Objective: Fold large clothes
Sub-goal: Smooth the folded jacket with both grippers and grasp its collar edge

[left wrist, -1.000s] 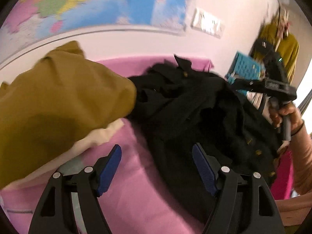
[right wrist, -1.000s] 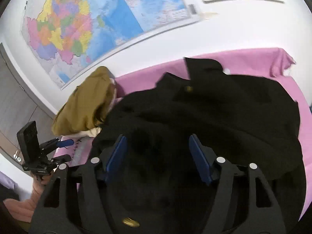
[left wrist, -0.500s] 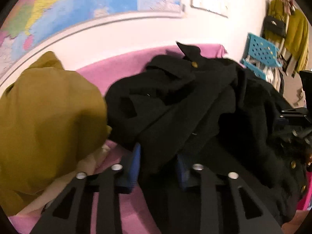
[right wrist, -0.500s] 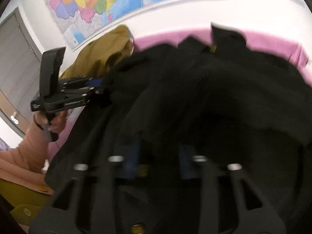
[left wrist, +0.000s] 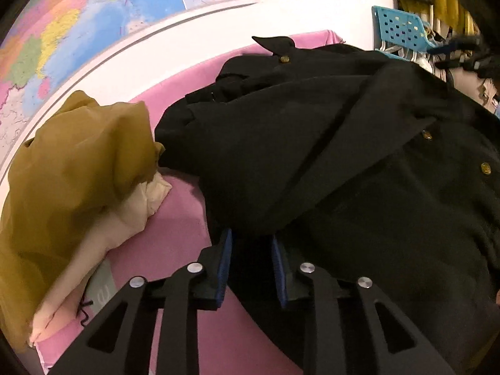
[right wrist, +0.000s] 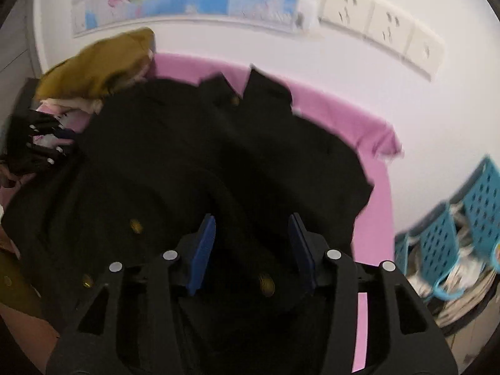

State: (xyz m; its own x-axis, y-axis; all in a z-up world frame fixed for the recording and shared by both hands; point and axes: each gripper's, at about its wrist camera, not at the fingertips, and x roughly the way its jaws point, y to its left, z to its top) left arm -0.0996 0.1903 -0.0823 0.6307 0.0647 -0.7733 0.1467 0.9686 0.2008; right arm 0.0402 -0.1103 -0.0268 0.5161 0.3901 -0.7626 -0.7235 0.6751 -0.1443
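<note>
Black coat [left wrist: 328,162] on pink counter [left wrist: 175,218]: hem is pinched by L claw [left wrist: 251,261]; R claw [right wrist: 251,250], just reopening, half-wide, nothing gripped. Hem should be kept taut.

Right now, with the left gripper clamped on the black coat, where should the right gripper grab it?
Probably the buttoned front edge beside the gold button, from the near side. That edge of the black coat lies between the pads of the right gripper, whose jaws have just been opening and press nothing. The left gripper pinches a near fold.
</note>
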